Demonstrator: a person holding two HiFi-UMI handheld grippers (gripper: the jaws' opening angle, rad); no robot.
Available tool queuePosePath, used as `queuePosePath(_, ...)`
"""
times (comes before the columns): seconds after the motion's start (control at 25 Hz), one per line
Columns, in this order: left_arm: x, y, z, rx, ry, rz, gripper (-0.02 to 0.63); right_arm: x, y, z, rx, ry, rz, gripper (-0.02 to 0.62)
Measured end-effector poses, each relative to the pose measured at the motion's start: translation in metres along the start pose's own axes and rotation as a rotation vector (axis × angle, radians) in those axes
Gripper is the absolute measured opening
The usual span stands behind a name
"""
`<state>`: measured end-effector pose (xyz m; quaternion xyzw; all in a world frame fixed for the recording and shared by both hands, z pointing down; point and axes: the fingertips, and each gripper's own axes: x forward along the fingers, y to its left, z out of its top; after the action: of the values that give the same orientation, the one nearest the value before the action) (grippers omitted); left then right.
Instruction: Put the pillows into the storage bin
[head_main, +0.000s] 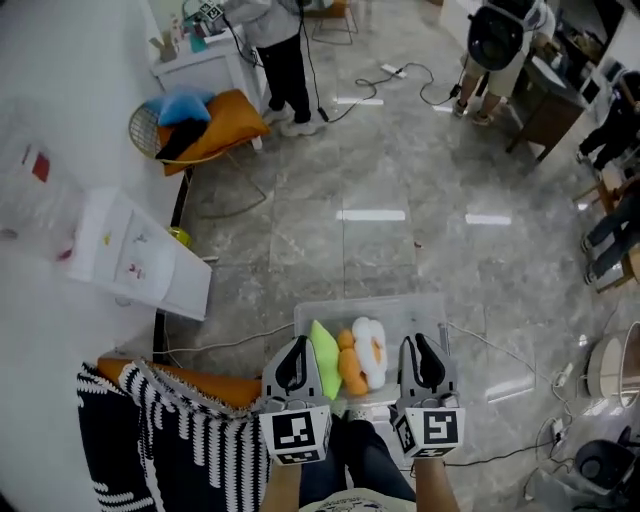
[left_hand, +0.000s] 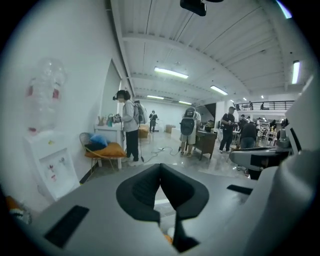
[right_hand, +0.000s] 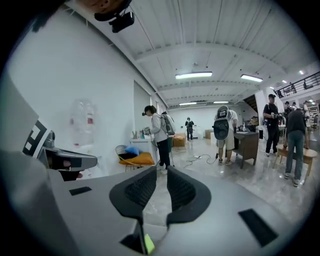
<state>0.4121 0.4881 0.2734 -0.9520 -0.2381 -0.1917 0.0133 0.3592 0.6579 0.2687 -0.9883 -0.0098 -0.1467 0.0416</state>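
Fingers of left gripper (left_hand: 160, 166) together, empty; right gripper (right_hand: 161, 171) fingers narrowly apart, empty; pillows (head_main: 352, 360) in storage bin (head_main: 420, 301).

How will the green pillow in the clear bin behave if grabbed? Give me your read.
The green pillow looks plump and soft, so it would probably squash and flop rather than hold shape. Being stuffed, it is likely light for its size. Packed beside the orange pillow in the storage bin, it probably won't roll, but pulling it might drag that neighbour.
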Motion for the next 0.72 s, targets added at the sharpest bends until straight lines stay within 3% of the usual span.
queuePosePath(0.2, -0.041, -0.015, 0.084, 0.061, -0.125, 0.001, 0.014, -0.042, 0.005, 0.084, -0.022, -0.131, 0.022, 0.061)
queuePosePath(0.4, -0.083, -0.032, 0.140, 0.090, -0.210, 0.001, 0.014, -0.082, 0.005, 0.141, -0.041, -0.228, 0.015, 0.040)
queuePosePath(0.72, -0.126, -0.067, 0.194, 0.113, -0.309, -0.026, 0.014, -0.126, -0.001, 0.189, -0.057, -0.327, 0.020, 0.040)
